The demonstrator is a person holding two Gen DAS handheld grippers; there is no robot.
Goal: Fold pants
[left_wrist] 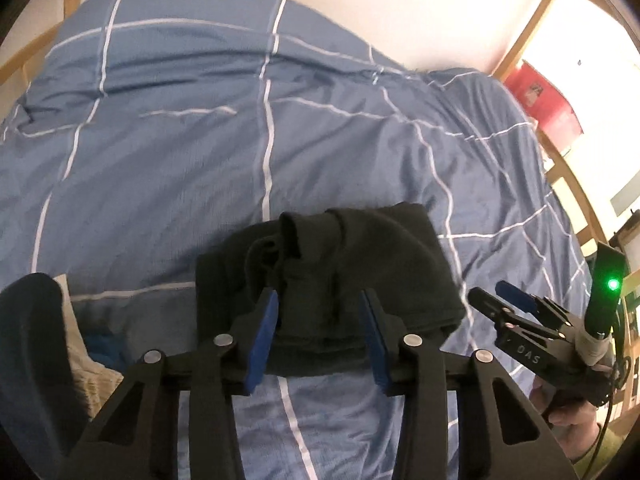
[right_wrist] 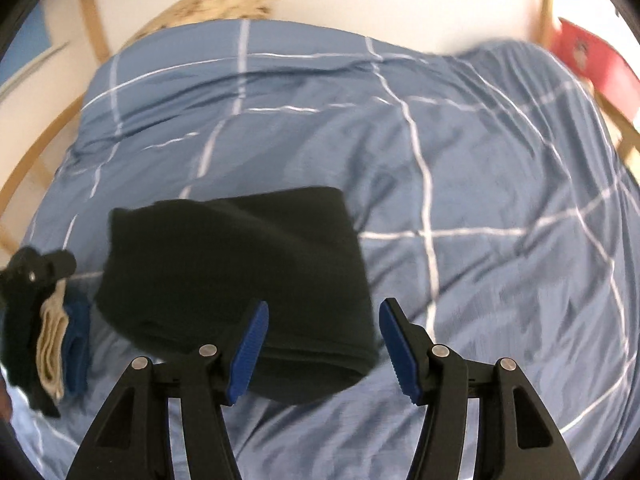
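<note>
Blue duvet (left_wrist: 160,160); folded pants (left_wrist: 332,264) btwn left claw (left_wrist: 320,336) pads.

left wrist: close, angled down over bed (left_wrist: 160,140) | right wrist: same, further right | shared: dark pants (left_wrist: 320,272), blue bedcover

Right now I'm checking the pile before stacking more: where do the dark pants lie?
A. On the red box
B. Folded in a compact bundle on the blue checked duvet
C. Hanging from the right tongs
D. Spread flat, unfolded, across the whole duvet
B: the pants lie as a folded bundle on the duvet, and neither tongs grip them.
</note>
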